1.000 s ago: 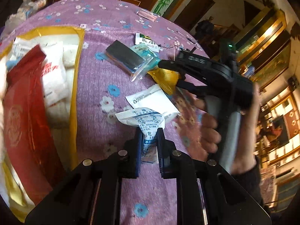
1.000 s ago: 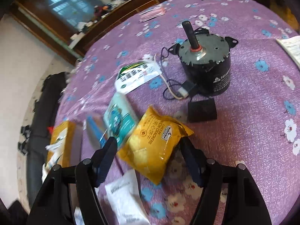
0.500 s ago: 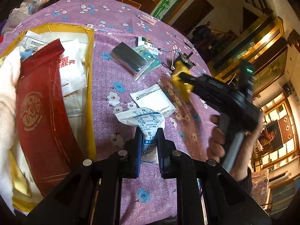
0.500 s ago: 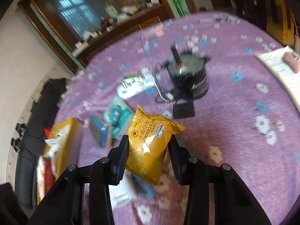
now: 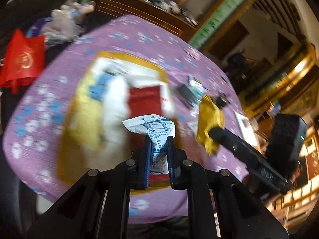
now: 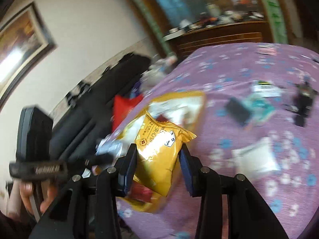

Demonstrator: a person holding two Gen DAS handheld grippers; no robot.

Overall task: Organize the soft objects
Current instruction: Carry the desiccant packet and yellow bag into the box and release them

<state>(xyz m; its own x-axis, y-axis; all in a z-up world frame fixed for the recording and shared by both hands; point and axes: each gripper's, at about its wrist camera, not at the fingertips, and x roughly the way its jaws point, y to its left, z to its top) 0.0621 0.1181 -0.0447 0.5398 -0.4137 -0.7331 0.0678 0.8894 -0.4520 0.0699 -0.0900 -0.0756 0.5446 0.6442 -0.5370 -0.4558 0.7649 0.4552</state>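
My left gripper (image 5: 158, 149) is shut on a white packet with blue print (image 5: 152, 128) and holds it in the air above the yellow box (image 5: 83, 107), which holds a red pouch (image 5: 144, 101) and white packets. My right gripper (image 6: 157, 155) is shut on a yellow cracker bag (image 6: 157, 147), also lifted, over the near end of the yellow box (image 6: 195, 95). The right gripper with its yellow bag (image 5: 209, 119) shows at the right of the left wrist view. The left gripper (image 6: 99, 158) shows blurred at the left of the right wrist view.
On the purple flowered tablecloth (image 6: 259, 67) lie a white packet (image 6: 257, 155), a dark flat packet (image 6: 237, 109), a teal packet (image 6: 259, 105), a white-green packet (image 6: 265, 89) and a black motor (image 6: 305, 95). A red bag (image 5: 22, 61) and a dark sofa (image 6: 83, 107) lie beyond the table edge.
Both grippers have lifted their packets off the table and swung left, over the yellow box. The views are blurred by the motion.
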